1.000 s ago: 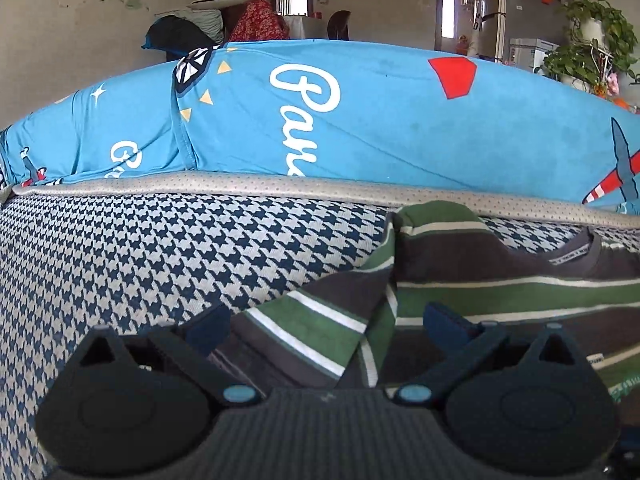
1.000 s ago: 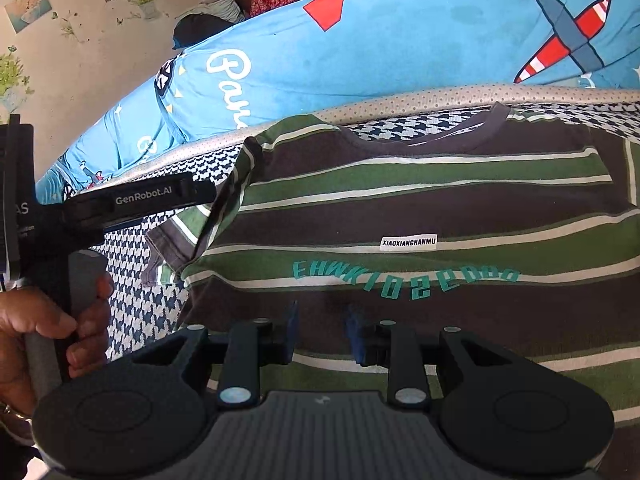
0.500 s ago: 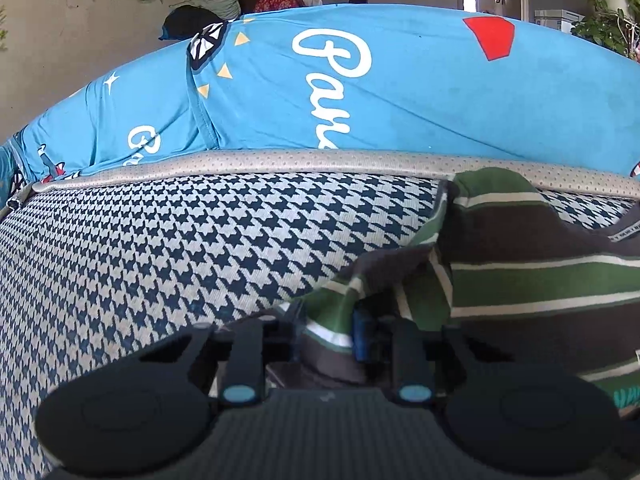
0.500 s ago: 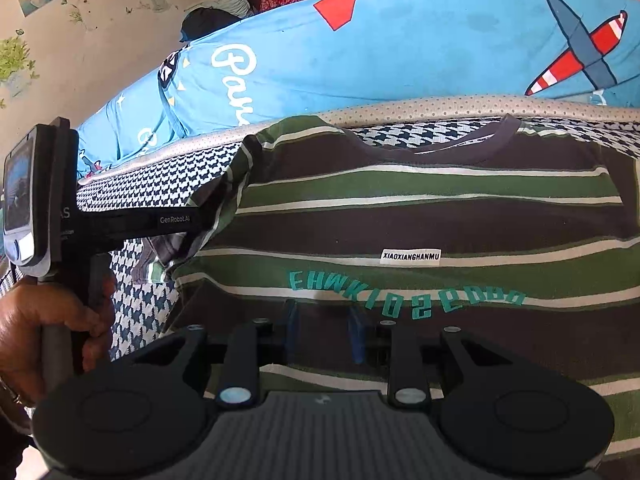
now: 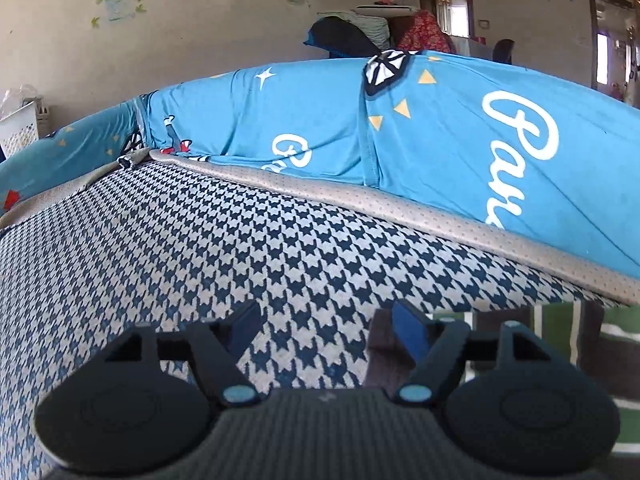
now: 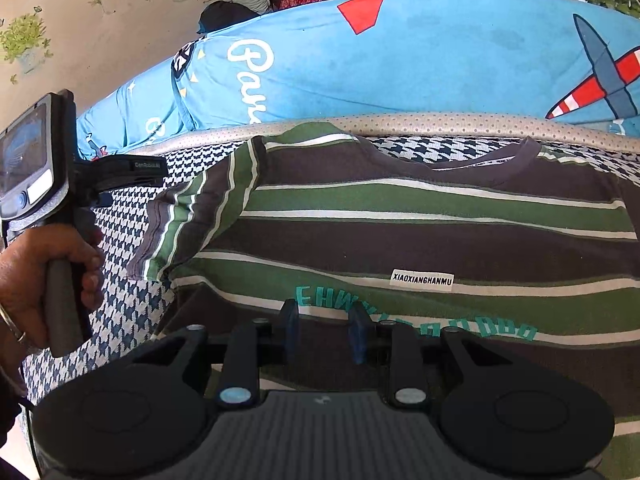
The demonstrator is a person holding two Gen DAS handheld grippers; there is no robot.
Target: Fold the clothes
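Looking along the left gripper (image 5: 326, 330), its fingers, clamped on the sleeve half a second ago, now stand wide and empty over the houndstooth mattress (image 5: 200, 248), while the right view shows the right gripper (image 6: 324, 330) narrow over the striped shirt (image 6: 420, 236), whose sleeve (image 6: 192, 224) lies released, unfolded.

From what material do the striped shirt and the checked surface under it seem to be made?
The striped shirt looks like soft matte knit, probably cotton jersey: it drapes and wrinkles at the sleeve. The checked surface seems a coarser woven fabric: its houndstooth pattern lies flat and taut, without shine.
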